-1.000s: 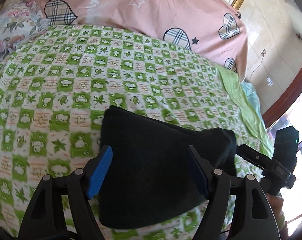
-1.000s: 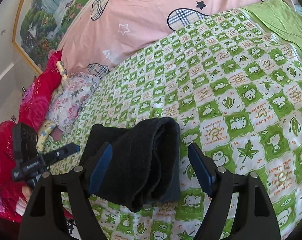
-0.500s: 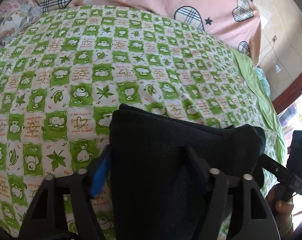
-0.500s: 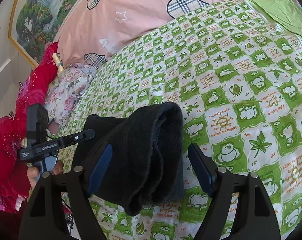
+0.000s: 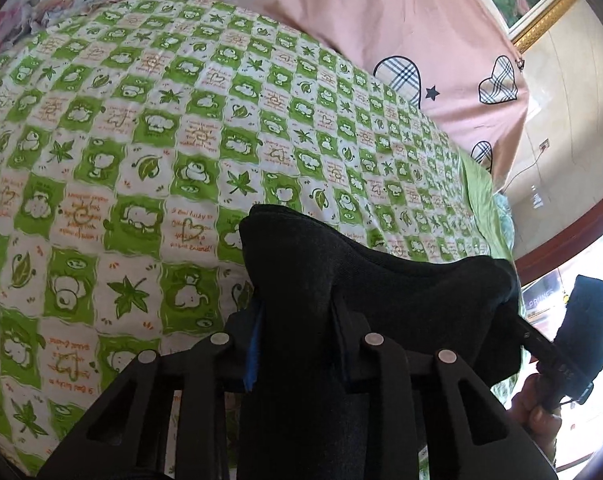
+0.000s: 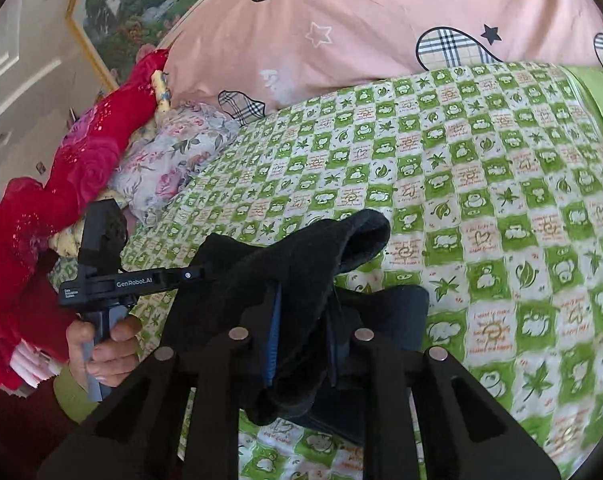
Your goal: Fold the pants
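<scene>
Pants: we have the black pants (image 5: 381,292) bunched into a thick folded bundle, sagging between our two tools above the near edge of the bed (image 5: 141,160).
Left tongs: the left tongs (image 5: 297,344) are clamped on one end of the bundle, the cloth filling the gap between the blue pads.
Right tongs: the right tongs (image 6: 301,340) pinch the other end, a rolled lip of cloth (image 6: 361,236) poking out past the fingers.
Handling: soft and floppy, we judge; light, fleecy-looking, several layers thick, so it droops wherever we do not hold it.
Where to hold: at the two outer ends of the fold, biting through all layers, or the inner ones may slide out.
Risk: loose layers hang under the right tongs and could spill open when we set it down.
Bedding: the pink quilt (image 6: 381,20) lies along the far edge, well apart from us.
</scene>
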`<state>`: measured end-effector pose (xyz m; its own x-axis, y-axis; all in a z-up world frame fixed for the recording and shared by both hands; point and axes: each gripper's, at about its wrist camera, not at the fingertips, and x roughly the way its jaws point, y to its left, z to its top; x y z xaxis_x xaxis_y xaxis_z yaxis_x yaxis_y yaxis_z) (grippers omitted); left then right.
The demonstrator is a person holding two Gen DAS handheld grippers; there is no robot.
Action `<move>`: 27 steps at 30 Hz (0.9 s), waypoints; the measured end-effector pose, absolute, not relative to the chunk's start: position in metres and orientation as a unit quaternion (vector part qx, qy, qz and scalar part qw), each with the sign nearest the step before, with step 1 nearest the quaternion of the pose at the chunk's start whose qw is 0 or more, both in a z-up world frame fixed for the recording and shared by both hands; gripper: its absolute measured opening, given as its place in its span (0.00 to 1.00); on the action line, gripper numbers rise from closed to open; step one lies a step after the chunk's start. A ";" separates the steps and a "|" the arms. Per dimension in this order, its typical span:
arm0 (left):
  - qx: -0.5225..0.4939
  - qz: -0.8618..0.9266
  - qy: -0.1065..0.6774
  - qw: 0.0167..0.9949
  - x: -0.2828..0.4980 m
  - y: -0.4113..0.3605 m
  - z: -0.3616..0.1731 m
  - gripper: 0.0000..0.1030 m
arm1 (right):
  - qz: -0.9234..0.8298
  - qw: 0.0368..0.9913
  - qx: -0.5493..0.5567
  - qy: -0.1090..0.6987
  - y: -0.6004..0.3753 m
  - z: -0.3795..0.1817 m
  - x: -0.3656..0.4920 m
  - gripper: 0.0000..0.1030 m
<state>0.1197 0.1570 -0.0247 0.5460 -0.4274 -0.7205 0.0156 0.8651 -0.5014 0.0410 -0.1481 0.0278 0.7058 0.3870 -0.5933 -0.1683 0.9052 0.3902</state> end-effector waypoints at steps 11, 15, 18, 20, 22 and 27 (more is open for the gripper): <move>-0.179 -0.100 0.440 0.874 0.115 0.148 -0.034 0.57 | 0.073 0.903 0.198 0.373 -0.183 -0.031 0.024 0.64; -0.165 -0.082 0.431 0.883 0.102 0.149 -0.022 0.57 | 0.071 0.905 0.205 0.366 -0.182 -0.023 0.016 0.64; -0.166 -0.085 0.426 0.885 0.091 0.150 -0.013 0.58 | 0.077 0.906 0.216 0.354 -0.182 -0.013 0.011 0.64; -0.167 -0.091 0.428 0.883 0.085 0.150 -0.011 0.64 | 0.083 0.905 0.227 0.349 -0.182 -0.009 0.009 0.64; -0.167 -0.092 0.432 0.882 0.080 0.149 -0.012 0.66 | 0.089 0.904 0.235 0.346 -0.181 -0.007 0.009 0.64; -0.170 -0.084 0.448 0.874 0.079 0.149 -0.025 0.66 | 0.092 0.900 0.232 0.356 -0.171 -0.013 0.012 0.64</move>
<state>0.0786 0.1489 -0.0250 0.5845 -0.2995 -0.7541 -0.0060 0.9278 -0.3730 0.0119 -0.1714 -0.0128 0.7290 0.3313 -0.5990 -0.0013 0.8757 0.4828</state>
